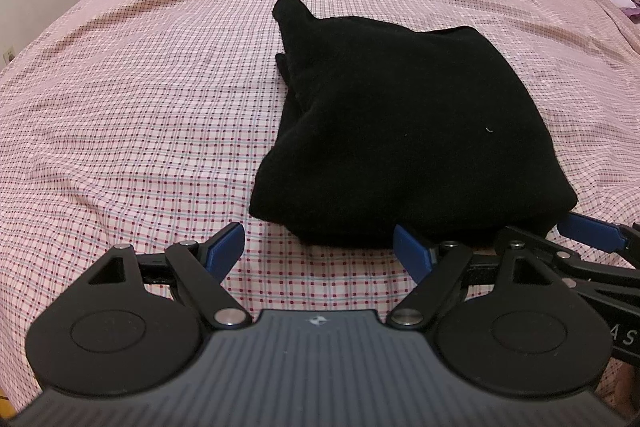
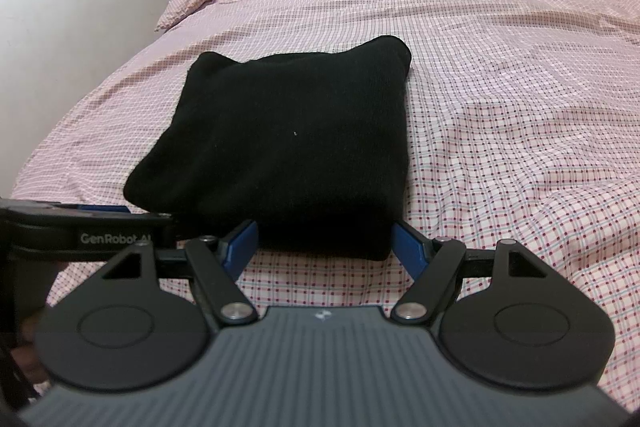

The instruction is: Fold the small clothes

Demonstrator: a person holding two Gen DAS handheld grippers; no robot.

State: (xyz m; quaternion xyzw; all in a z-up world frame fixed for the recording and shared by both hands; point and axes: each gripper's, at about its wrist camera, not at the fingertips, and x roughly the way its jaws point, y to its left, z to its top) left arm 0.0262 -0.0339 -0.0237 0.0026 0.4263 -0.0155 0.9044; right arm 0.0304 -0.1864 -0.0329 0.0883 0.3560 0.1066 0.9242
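Right wrist: right gripper [image 2: 324,245] wide, perhaps touching folded black garment [image 2: 280,147]; left gripper [image 1: 320,247] wide, empty.

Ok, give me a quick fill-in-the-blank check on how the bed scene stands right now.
1. The folded garment is ____ in colour.
2. It lies on a pink ____ bedsheet.
3. The right gripper has its blue fingers ____.
4. The left gripper holds ____.

Missing: black; checked; open; nothing
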